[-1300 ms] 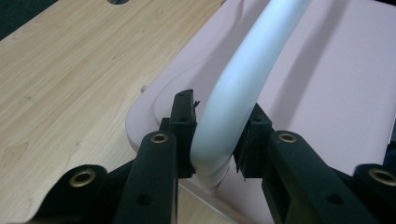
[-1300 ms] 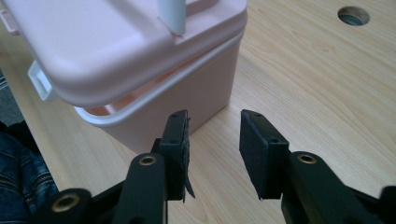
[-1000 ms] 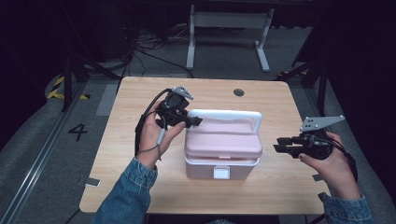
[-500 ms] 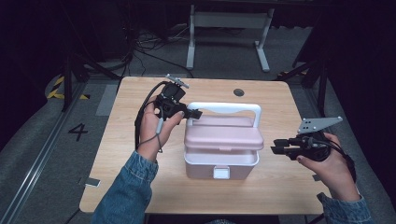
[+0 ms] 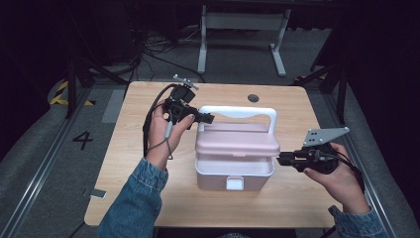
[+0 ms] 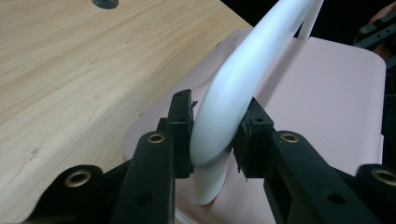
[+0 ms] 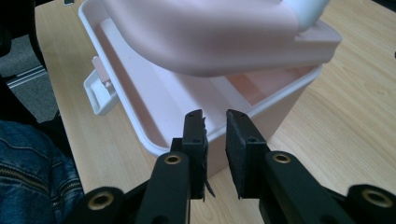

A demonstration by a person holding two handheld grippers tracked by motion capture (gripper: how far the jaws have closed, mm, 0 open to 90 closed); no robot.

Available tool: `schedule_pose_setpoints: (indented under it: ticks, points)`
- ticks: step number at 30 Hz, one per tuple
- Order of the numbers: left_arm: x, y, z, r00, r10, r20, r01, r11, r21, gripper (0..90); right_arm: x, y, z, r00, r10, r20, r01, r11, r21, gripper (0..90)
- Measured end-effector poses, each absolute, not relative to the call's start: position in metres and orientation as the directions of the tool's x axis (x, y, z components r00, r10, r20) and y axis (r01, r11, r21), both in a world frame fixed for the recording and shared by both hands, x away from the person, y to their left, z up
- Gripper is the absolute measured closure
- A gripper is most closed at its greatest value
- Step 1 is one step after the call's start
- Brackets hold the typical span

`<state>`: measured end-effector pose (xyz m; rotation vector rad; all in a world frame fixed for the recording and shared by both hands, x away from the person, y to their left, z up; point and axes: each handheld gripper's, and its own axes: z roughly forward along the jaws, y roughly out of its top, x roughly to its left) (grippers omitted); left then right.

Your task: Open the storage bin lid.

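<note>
The right gripper point(image 7: 215, 122) sits at the box point(image 5: 234, 171) rim, its 2 jaws a narrow gap apart, holding nothing. The box stands mid-table point(image 5: 148, 198). Farther off, the left gripper point(image 6: 215, 133) is clamped on the handle point(image 6: 243, 84); the lid point(image 5: 236, 141) is now lifted higher than 1 second ago.

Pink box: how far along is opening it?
Done: the left tool has clamped the white handle, and the lid sits raised off the base. In hand: lifting it. Left: clearing the lid; the right tool waits by the rim.
</note>
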<state>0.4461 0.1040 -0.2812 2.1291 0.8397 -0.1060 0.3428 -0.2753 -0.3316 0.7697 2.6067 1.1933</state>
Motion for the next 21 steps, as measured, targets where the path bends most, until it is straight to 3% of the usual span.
schedule_pose_setpoints:
  ticks: [13, 21]
  points:
    - [0.445, 0.107, -0.281, 0.779, 0.532, -0.332, 0.59, -0.44, 0.677, 68.9, 0.343, -0.265, -0.329, -0.847, 0.532, 0.017, 0.333, 0.505, 0.796, 83.9]
    - [0.441, 0.115, -0.282, 0.773, 0.558, -0.302, 0.582, -0.436, 0.686, 57.3, 0.344, -0.26, -0.33, -0.848, 0.53, 0.025, 0.336, 0.5, 0.798, 84.4]
